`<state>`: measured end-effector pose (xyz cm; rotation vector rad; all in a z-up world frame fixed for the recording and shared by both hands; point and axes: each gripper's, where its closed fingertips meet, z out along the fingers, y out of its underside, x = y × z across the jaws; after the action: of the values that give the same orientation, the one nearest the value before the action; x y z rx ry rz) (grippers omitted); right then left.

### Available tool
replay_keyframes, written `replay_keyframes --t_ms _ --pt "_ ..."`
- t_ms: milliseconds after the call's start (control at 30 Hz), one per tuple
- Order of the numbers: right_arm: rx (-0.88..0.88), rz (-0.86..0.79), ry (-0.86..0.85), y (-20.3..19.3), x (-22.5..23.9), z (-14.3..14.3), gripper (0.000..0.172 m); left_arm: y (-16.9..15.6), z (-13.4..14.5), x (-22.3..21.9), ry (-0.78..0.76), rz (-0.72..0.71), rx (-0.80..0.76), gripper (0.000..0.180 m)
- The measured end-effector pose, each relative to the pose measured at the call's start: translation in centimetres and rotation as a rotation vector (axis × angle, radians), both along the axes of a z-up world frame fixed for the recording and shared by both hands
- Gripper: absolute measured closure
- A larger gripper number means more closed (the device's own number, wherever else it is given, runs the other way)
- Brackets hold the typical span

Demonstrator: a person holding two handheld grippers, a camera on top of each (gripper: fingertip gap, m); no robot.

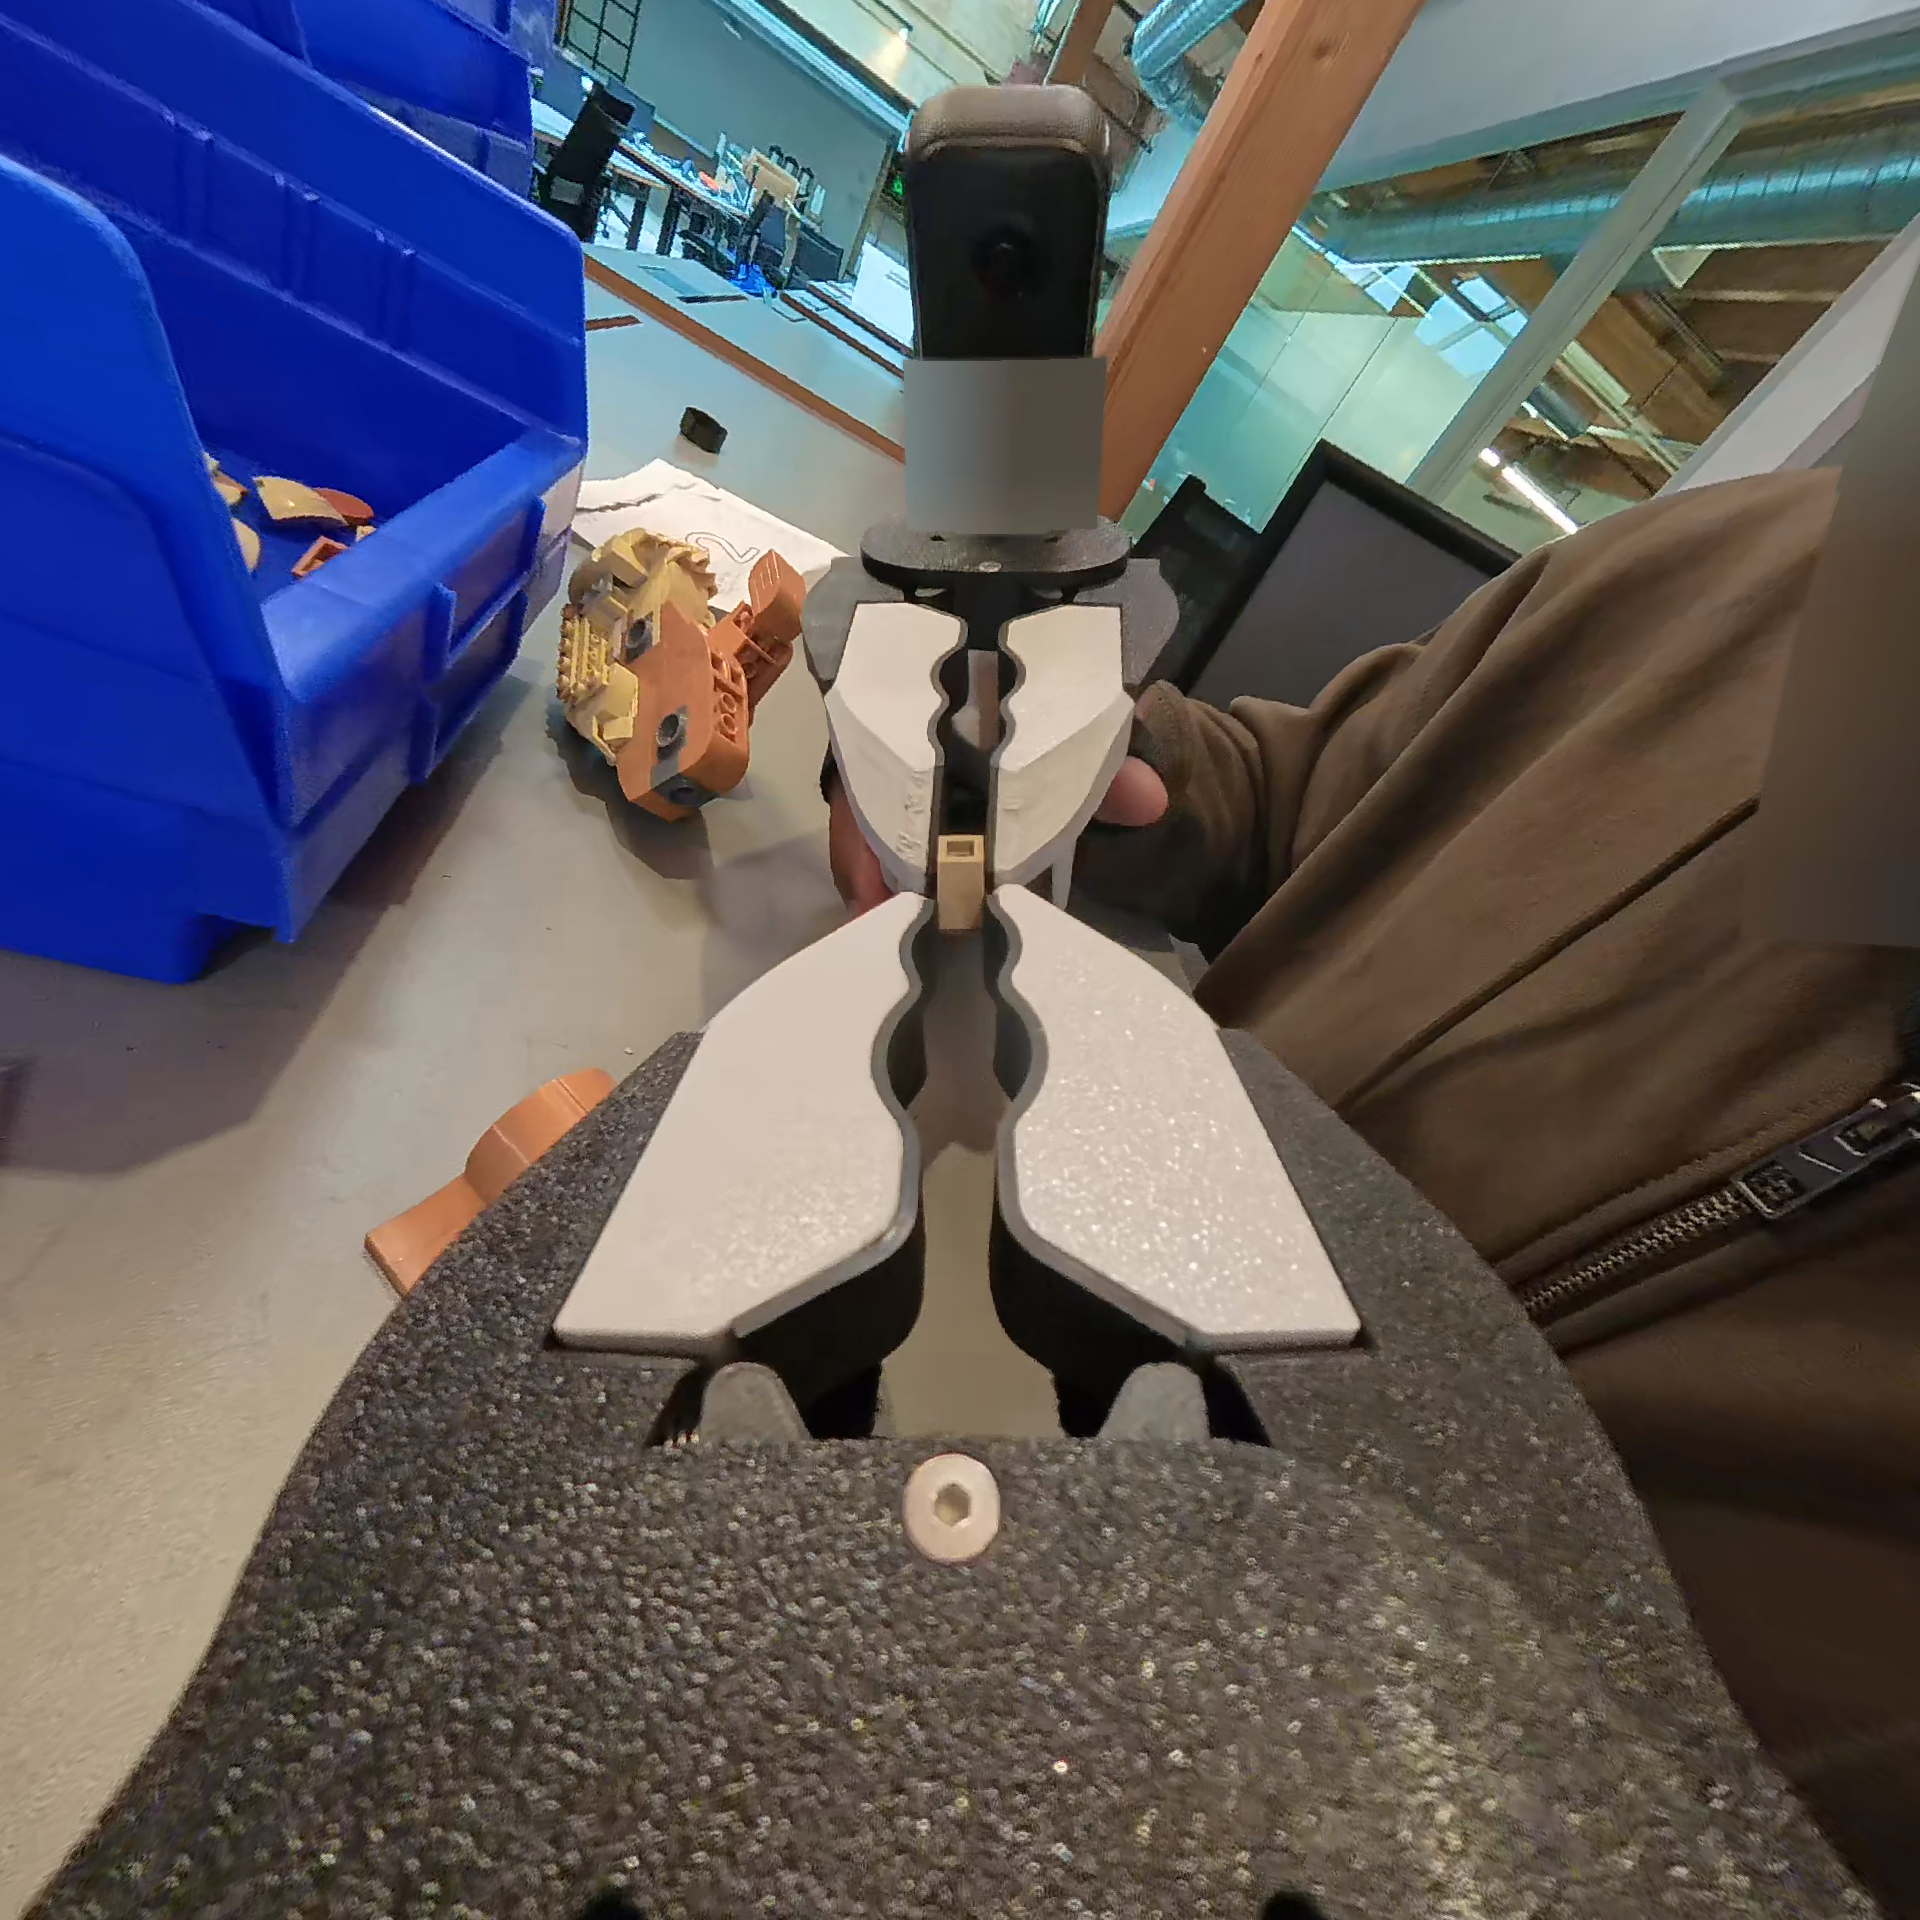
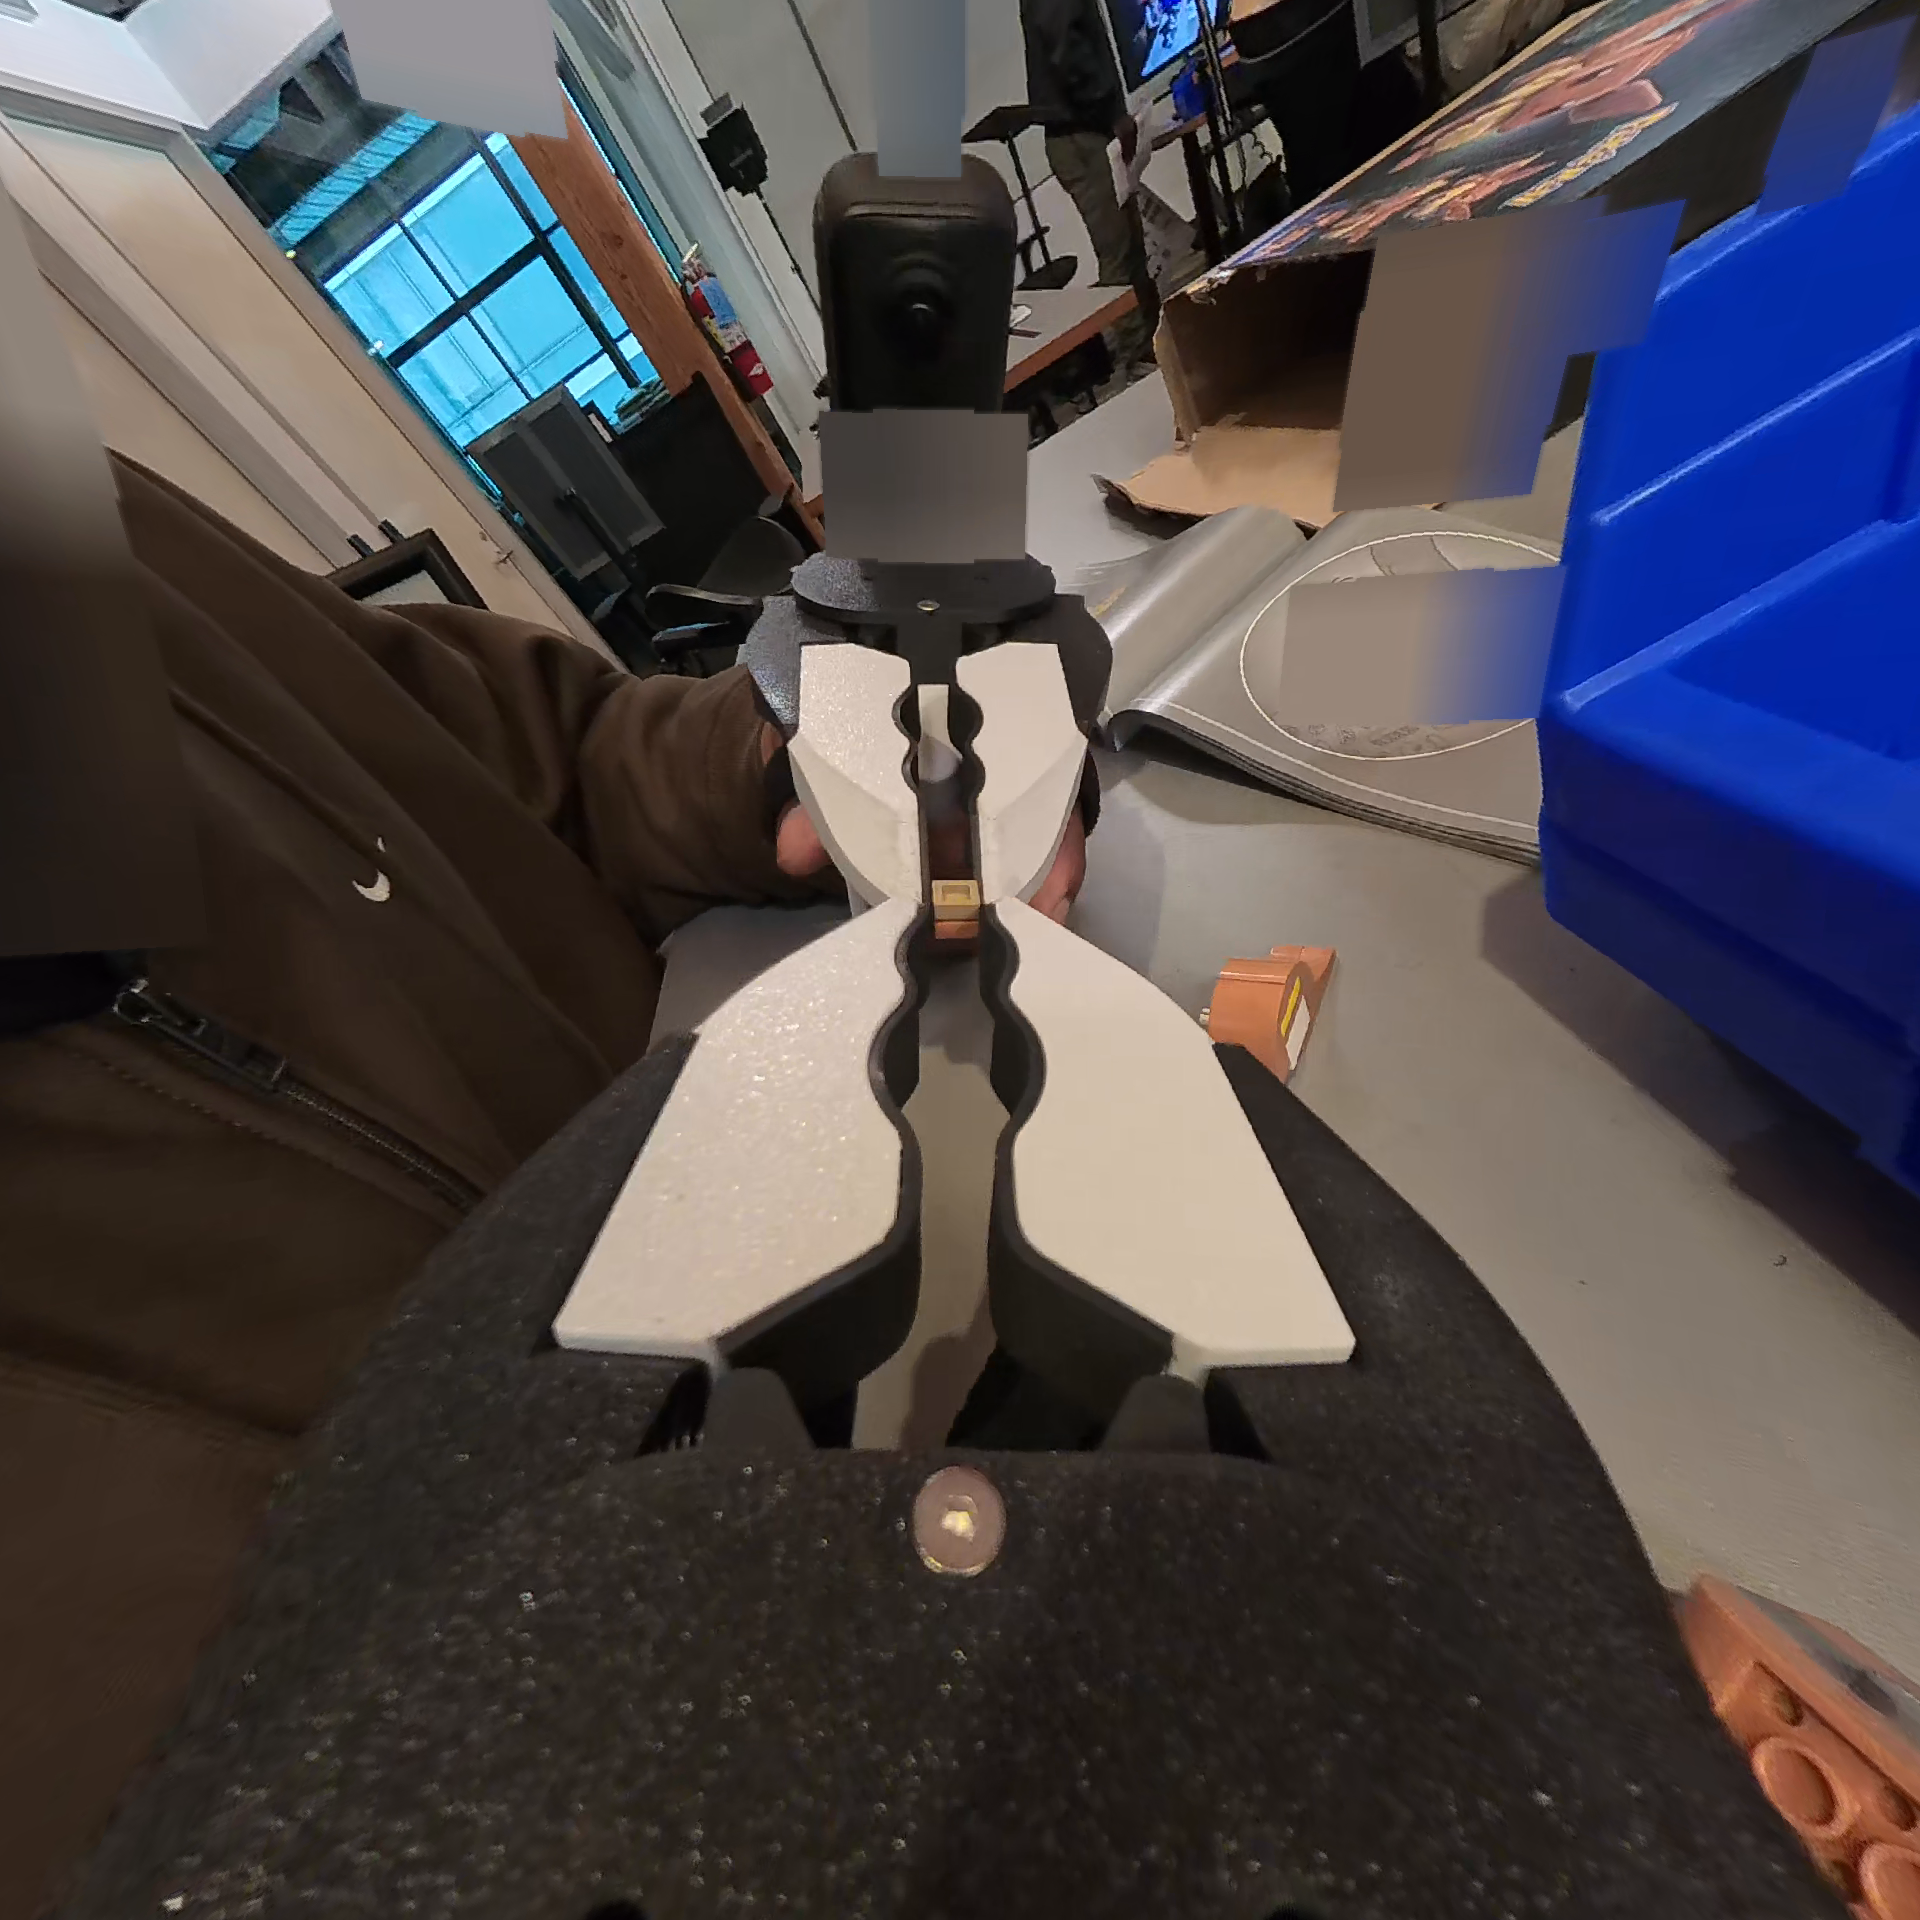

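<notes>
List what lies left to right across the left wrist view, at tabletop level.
Blue bins → brick model → tan brick held between the two grippers' tips → brown sleeve.

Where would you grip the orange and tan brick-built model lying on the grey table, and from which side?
Judging from the left wrist view, the orange and tan brick-built model lies tilted beside the blue plastic bin. I would take it across its flat orange flanks near the middle, coming from above on the open table side. The tan studded edge looks too uneven for the tongs.
</notes>
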<state>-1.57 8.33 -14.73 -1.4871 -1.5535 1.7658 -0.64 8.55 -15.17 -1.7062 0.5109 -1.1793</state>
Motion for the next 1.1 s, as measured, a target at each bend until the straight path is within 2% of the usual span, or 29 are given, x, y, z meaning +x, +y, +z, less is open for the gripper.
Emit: replay_keyframes --t_ms 133,267,367,500,600,700,800,867,967,1100 --pt "0.028 0.017 0.015 -0.2 0.1 0.0 0.164 -0.2 0.1 0.1 -0.032 -0.021 -0.030 0.173" --pt "0.128 0.034 0.067 -0.6 0.4 0.3 0.164 -0.6 0.6 0.5 -0.111 -0.062 -0.082 0.173" --pt "0.267 0.062 0.060 -1.3 0.5 -0.8 0.164 -0.5 2.0 0.0 -0.265 -0.075 -0.139 0.173" --pt "0.248 0.025 0.088 -0.9 0.3 -0.1 0.164 -0.3 1.1 -0.2 -0.224 -0.057 -0.162 0.173" --pt "0.298 -0.068 0.108 0.8 0.1 0.6 0.164 -0.2 0.8 -0.3 -0.174 -0.038 -0.137 0.173" --pt "0.380 -0.218 0.127 3.2 -0.6 2.5 0.164 0.1 0.2 -0.5 -0.116 -0.009 -0.126 0.173" --pt "0.442 -0.427 0.101 7.6 -1.9 5.8 0.164 0.2 0.1 -0.6 -0.117 -0.002 -0.126 0.172" --pt "0.489 -0.594 0.016 11.7 -2.8 7.1 0.162 0.2 0.1 -0.7 -0.111 0.005 -0.121 0.172" --pt "0.490 -0.653 -0.117 15.3 -4.0 7.1 0.143 0.3 -0.1 -1.2 -0.092 0.026 -0.113 0.172" --pt "0.529 -0.661 -0.101 16.4 -3.6 7.6 0.142 0.6 0.0 -2.2 -0.086 0.064 -0.101 0.172"
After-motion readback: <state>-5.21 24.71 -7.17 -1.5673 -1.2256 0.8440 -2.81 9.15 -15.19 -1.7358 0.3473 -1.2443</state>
